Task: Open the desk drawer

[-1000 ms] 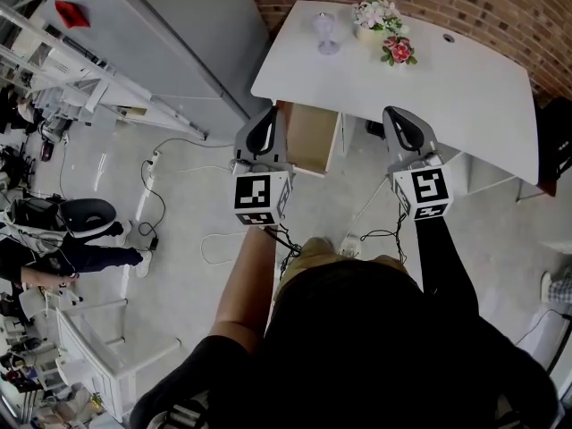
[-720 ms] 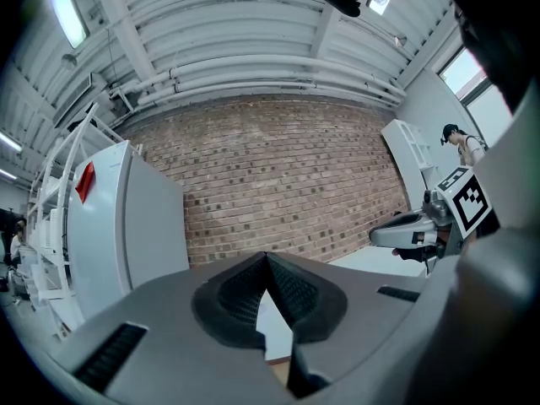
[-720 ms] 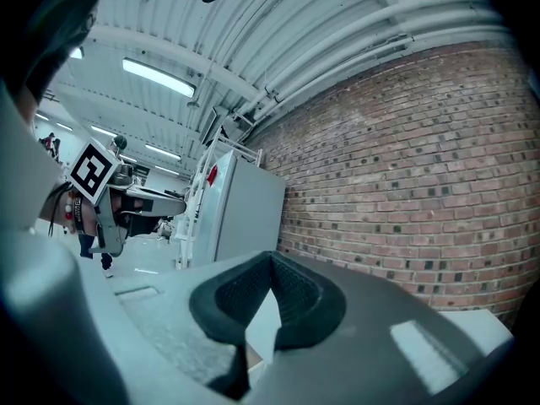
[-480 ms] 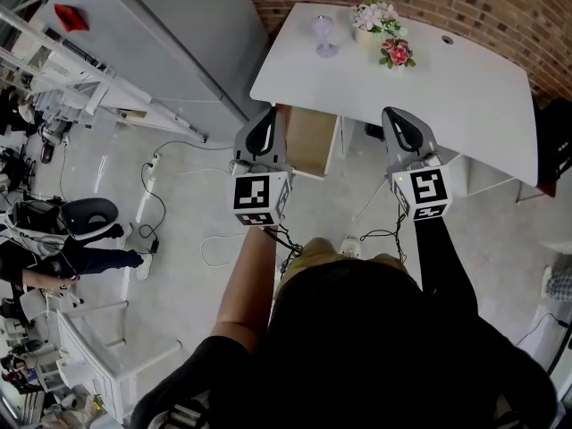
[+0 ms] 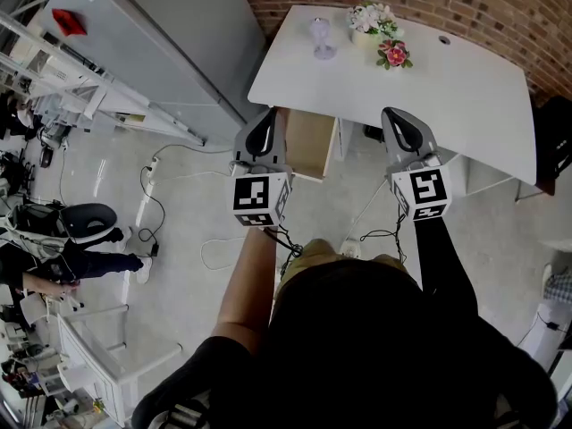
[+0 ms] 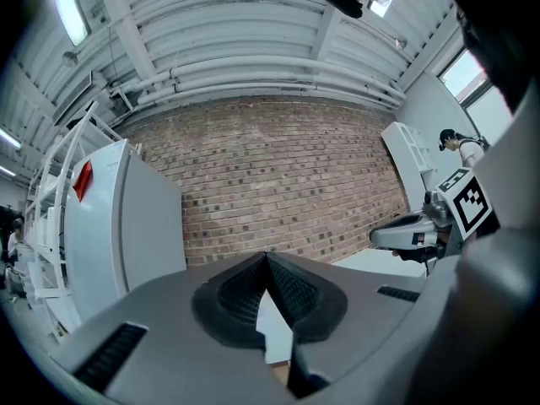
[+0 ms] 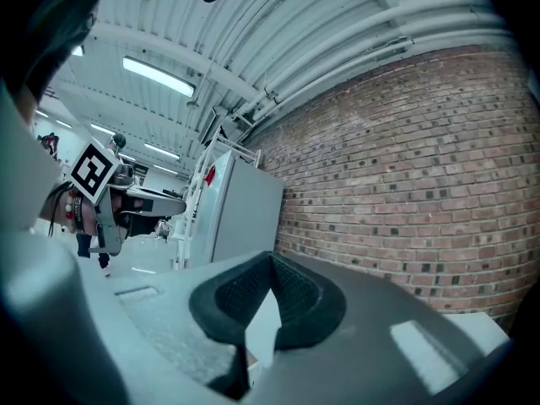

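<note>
The desk top [image 5: 447, 79] hides the upper part of the wooden drawer unit [image 5: 310, 139], whose front cannot be made out.

The right gripper [image 7: 272, 258] is seen at six o'clock, its jaws brought together tip to tip, with nothing gripped between them. A brick wall [image 7: 422, 167] is spread from twelve to four o'clock. A tall grey cabinet [image 7: 245, 213] is set at eleven o'clock of the jaw tips, and the left gripper [image 7: 164, 201] with its marker cube [image 7: 93, 169] is shown at nine o'clock, under ceiling strip lights [image 7: 156, 76]
</note>
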`<action>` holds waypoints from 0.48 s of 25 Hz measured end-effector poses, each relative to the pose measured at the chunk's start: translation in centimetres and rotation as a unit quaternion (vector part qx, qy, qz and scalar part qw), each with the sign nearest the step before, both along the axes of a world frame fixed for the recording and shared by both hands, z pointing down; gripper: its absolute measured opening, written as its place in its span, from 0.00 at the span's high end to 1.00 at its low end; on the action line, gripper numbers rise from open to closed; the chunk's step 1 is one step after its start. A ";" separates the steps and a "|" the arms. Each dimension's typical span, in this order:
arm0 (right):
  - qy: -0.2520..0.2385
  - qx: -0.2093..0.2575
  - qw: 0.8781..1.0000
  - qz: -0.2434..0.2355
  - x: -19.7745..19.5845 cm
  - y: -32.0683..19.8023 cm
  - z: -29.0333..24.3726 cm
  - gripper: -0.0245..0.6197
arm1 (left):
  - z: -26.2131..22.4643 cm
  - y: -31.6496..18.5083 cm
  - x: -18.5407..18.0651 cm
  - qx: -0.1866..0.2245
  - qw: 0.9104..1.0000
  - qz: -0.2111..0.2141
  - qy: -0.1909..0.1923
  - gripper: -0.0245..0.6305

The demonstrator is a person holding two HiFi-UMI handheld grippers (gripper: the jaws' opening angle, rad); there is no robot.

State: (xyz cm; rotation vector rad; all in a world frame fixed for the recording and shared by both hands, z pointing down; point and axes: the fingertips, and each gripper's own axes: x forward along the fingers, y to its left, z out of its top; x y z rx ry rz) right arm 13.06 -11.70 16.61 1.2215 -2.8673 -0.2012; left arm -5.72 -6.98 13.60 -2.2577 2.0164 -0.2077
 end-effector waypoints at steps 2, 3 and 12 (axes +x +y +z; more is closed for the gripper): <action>0.001 0.001 1.000 0.000 0.0 0.0 0.0 0.96 | 0.0 -0.1 0.0 0.000 1.000 0.001 0.000 0.95; 0.001 0.001 1.000 0.001 0.0 0.0 0.0 0.96 | 0.0 -0.1 0.0 0.000 1.000 0.001 0.000 0.95; 0.003 -0.002 1.000 0.004 0.5 0.0 0.2 0.96 | 0.1 -0.2 0.4 -0.001 1.000 0.006 0.000 0.95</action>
